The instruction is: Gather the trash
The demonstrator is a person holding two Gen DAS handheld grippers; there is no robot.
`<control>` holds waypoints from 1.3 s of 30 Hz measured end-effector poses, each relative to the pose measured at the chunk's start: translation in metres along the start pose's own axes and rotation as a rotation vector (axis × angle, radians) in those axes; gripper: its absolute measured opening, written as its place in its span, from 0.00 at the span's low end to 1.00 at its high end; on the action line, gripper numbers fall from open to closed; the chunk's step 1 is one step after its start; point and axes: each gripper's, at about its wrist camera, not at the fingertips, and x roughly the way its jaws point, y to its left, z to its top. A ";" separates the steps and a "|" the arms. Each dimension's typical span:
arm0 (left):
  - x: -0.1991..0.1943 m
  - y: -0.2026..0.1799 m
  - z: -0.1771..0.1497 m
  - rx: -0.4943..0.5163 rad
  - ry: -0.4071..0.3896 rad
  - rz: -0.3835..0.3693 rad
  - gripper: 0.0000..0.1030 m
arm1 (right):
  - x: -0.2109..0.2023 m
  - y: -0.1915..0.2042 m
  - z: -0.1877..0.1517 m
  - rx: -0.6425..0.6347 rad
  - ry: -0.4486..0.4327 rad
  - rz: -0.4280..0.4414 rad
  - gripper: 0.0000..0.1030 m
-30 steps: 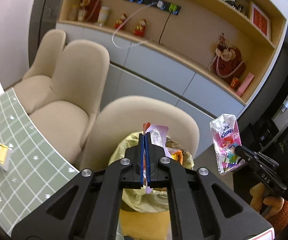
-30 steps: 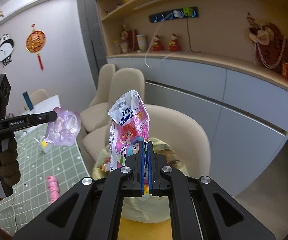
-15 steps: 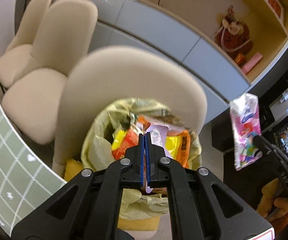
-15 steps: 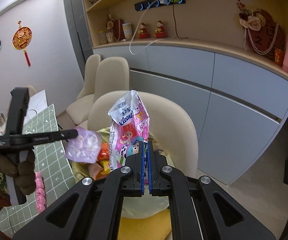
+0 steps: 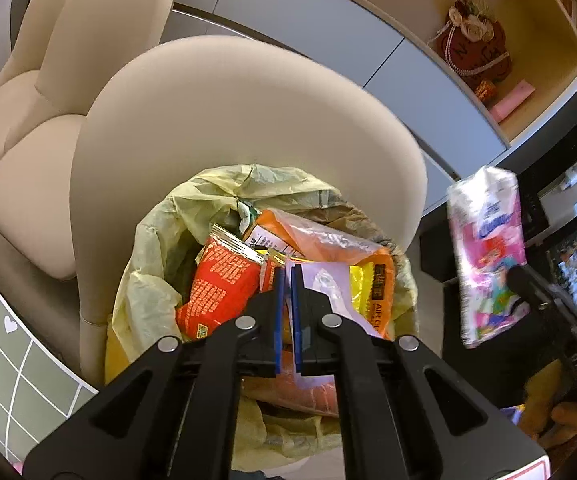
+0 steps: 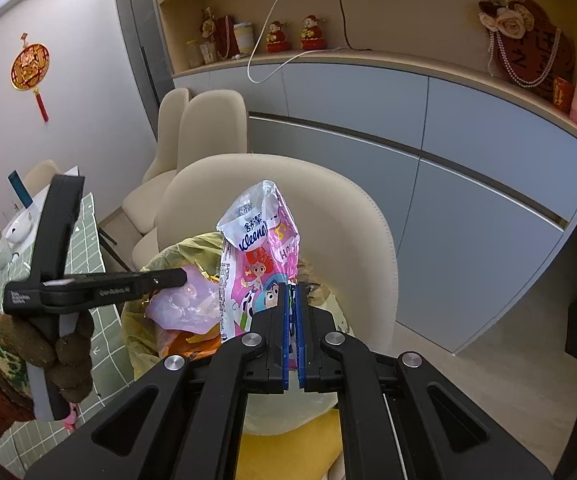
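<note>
A bin lined with a yellow bag [image 5: 156,248] stands on the floor in front of a beige chair; it holds orange, red and yellow wrappers [image 5: 224,280]. My left gripper [image 5: 287,276] is shut on a pale purple plastic wrapper [image 5: 320,280], held right over the bin's mouth; the wrapper also shows in the right wrist view [image 6: 186,304]. My right gripper [image 6: 293,292] is shut on a pink Kleenex tissue pack wrapper [image 6: 260,256], held upright above and to the right of the bin; the pack also shows in the left wrist view [image 5: 486,256].
The beige chair back [image 5: 248,120] curves right behind the bin. Two more beige chairs [image 5: 68,60] stand to the left. A table with a green checked cloth [image 5: 4,344] is at the lower left. Grey cabinets [image 6: 468,152] and a shelf with ornaments run along the back.
My left gripper has tilted down and come closer over the bin with the purple wrapper. The right gripper has stayed nearly still with the tissue pack.
</note>
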 end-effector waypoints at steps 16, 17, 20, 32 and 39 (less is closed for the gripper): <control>-0.111 0.037 -0.027 -0.033 -0.248 0.165 0.29 | 0.083 0.070 -0.003 -0.102 0.119 0.134 0.05; -0.117 0.038 -0.031 -0.032 -0.250 0.171 0.29 | 0.087 0.072 -0.006 -0.109 0.132 0.131 0.05; -0.127 0.041 -0.039 -0.034 -0.247 0.173 0.29 | 0.103 0.073 -0.021 -0.127 0.173 0.102 0.05; -0.133 0.035 -0.067 -0.005 -0.229 0.208 0.30 | 0.098 0.048 -0.023 -0.027 0.166 0.132 0.06; -0.171 0.030 -0.111 0.018 -0.299 0.318 0.46 | 0.052 0.052 -0.023 -0.025 0.058 0.113 0.39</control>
